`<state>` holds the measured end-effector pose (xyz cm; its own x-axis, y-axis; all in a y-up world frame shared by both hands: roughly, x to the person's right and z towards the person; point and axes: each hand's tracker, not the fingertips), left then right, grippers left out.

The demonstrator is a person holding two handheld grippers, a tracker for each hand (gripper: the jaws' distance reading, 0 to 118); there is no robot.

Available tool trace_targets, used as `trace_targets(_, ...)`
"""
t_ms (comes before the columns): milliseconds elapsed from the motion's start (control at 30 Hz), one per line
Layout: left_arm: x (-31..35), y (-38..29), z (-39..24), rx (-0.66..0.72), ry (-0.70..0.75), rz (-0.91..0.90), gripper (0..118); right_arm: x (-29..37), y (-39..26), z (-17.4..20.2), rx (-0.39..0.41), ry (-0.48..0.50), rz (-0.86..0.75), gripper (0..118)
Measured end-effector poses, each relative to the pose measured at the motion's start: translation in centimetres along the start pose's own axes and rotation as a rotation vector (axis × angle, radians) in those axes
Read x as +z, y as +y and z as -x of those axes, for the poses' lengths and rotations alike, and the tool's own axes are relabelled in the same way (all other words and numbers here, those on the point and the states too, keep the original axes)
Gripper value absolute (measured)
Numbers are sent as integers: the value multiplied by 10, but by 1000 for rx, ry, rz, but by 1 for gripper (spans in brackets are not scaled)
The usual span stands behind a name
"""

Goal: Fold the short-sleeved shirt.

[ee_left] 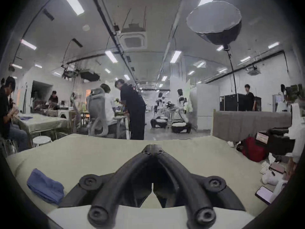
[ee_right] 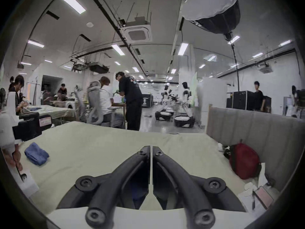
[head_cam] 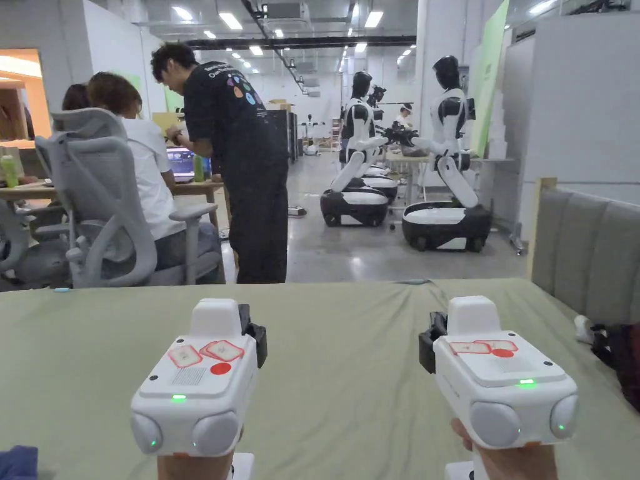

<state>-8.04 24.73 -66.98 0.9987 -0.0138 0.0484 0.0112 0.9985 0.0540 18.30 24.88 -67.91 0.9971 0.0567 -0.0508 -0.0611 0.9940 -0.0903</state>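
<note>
Pointing forward above the cloth, left gripper [ee_left: 153, 147]: jaws brought together at the tips, nothing between them. Right gripper [ee_right: 151, 149]: jaws closed to a hairline slit, likewise holding nothing. Both white housings, left [head_cam: 200, 375] and right [head_cam: 500, 375], sit side by side in the head view, each gripped from below by a hand, green indicator lit on each, well apart from one another. Beneath them: pale green table cover [head_cam: 344, 350], smooth, bare between the two grippers. Short-sleeved shirt [ee_left: 45, 187]: blue, lying bunched in a compact heap on the cover, off to the left of the left gripper and near the front edge; seen also from the right gripper view [ee_right: 36, 153] and as a blue corner at the bottom left of the head view [head_cam: 17, 462]; touched by neither gripper. Right of the table: grey padded panel [head_cam: 587, 256], red bag [ee_right: 244, 160] on the floor against it. Beyond the far edge: grey office chair [head_cam: 100, 200] with a seated person, a standing person in black [head_cam: 247, 162], two white-and-black humanoid robots [head_cam: 447, 156] on wheeled bases.
</note>
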Motion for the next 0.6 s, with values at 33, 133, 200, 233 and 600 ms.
trace_targets(33, 3, -3, -4, 7, -7, 4, 0, 2, -5, -4, 3, 1, -2, 4)
trace_targets(133, 11, -14, -12, 5, -14, 20, 0, 5, -22, -9, 32, -12, -15, 4)
trace_targets(200, 22, -21, -13, -14, 13, 6, 0, 7, -28, -12, 25, -40, -18, 4)
trace_targets(233, 26, -24, -12, -17, 15, 11, 0, 18, -24, -10, 23, -38, -19, 4)
trace_targets(600, 35, -58, -2, -44, 69, 60, 0, 25, -57, -1, 31, -44, 26, 4)
